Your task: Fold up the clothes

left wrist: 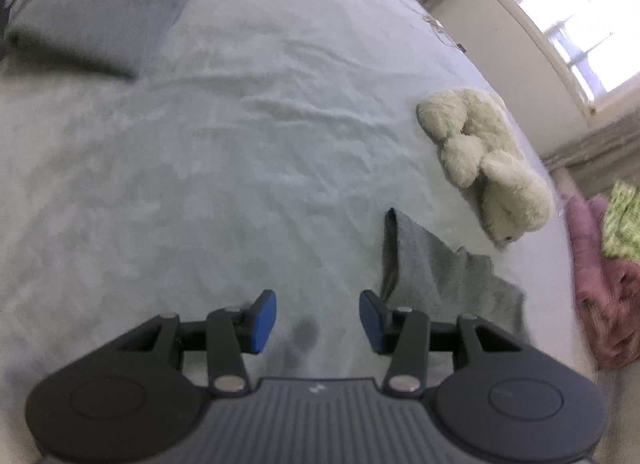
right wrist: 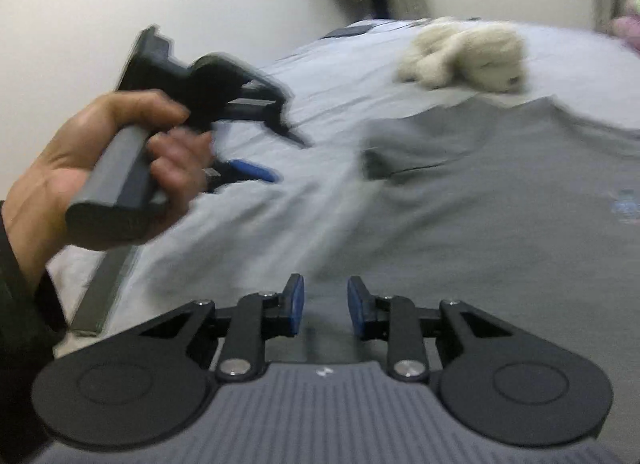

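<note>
A grey shirt lies spread flat on the bed, beneath and ahead of the right gripper, whose jaws stand narrowly apart with nothing between them. The left gripper hangs over bare sheet, jaws part open and empty; the shirt's sleeve reaches up just right of it. Only the right view shows the left hand; only the left shows the pillow. A plush toy lies beyond the shirt.
</note>
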`<state>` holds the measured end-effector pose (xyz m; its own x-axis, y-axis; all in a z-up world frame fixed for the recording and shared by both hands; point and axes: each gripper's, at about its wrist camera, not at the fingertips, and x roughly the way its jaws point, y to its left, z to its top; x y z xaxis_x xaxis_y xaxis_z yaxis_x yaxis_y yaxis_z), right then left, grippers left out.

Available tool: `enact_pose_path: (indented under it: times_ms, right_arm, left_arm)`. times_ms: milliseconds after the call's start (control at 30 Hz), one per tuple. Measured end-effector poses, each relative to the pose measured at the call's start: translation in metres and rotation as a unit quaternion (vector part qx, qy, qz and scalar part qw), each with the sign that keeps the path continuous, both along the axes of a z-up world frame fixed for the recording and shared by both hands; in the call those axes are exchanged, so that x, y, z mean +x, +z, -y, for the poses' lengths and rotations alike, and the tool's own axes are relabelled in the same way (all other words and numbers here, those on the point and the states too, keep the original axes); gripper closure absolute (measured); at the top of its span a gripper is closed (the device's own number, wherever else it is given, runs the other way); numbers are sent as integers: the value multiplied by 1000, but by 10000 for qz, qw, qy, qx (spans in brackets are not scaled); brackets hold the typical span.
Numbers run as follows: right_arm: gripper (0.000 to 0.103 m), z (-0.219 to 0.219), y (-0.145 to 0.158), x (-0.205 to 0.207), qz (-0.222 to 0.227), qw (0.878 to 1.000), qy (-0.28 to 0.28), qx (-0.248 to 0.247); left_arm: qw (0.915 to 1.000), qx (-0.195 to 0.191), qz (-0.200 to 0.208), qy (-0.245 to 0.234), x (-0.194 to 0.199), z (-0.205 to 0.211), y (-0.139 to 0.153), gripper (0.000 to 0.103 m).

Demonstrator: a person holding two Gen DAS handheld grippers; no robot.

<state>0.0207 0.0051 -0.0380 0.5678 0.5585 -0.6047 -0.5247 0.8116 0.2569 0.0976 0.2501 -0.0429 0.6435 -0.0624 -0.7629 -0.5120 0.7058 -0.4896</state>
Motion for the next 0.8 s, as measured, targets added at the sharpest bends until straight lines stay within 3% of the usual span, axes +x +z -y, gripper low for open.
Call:
enact_pose_path:
  times_ms: [100,233,300,500,600,800]
  right_arm:
    - [73,46,-4,6,99,9975,-401,-570]
    - [65,126,-25,1,-56,9780,-1022,-1820]
    - [57,170,-26,-18,-178,9760,-1257,-1771]
    - [54,263,-25,-67,-698,9659,-2052,-1418]
    - [54,272,-23,-71,-1117,9552,-2333,-1440]
    - [54,272,-19,-85,-1787,9332,-2215,-2194]
  left_arm:
    - [9988,376,98,-298,1,15,5,56]
    - [9958,537,129,-735,4,34,6,56]
    - [9950,554,82,-824,5,38,3,56]
    - [9931,610,-32,-997,7,45,-3,56]
    - [9917,781,-104,-1018,7,47,-5,56]
    - [9916,786,-225,-999,6,44,-9,56]
